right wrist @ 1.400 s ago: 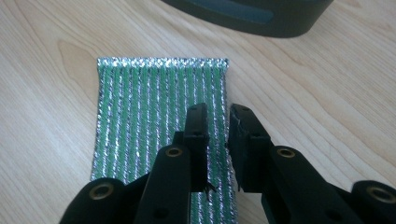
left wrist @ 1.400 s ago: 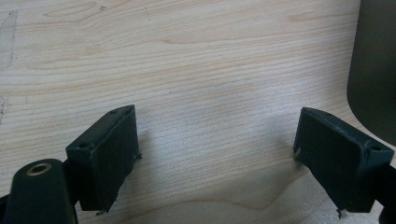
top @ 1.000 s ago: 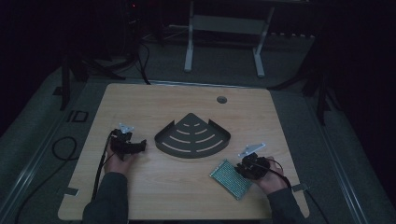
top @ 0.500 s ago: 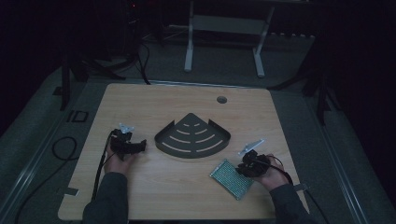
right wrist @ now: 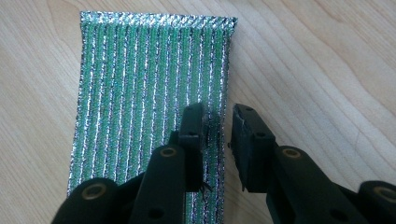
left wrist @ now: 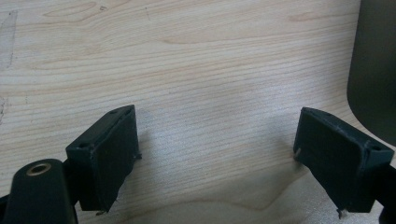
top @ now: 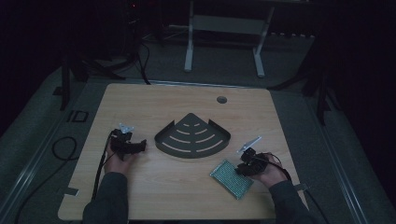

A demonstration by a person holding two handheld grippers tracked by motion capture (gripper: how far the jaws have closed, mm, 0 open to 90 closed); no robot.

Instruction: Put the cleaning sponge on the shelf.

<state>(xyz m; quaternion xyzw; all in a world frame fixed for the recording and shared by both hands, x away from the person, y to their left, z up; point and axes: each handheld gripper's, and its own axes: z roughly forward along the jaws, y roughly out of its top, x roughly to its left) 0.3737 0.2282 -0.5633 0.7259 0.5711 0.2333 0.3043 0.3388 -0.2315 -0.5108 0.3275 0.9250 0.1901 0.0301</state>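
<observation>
Glittery ribbed green scouring pad (right wrist: 149,79) on pale, matt wood-grain table (right wrist: 317,70)

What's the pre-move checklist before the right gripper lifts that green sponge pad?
1. Right gripper over the edge of the green-and-silver striped scouring pad: ok.
2. Pads pressing on it: not ok; the jaws have just been opening, a narrow gap shows, edge between them.
3. Scouring pad flat on the light wooden table: ok.
4. Black fan-shaped slotted corner tray apart from the pad: ok.
5. Left gripper open, nothing between its jaws: ok.
6. Pad's underside free of the table: cannot tell.
</observation>
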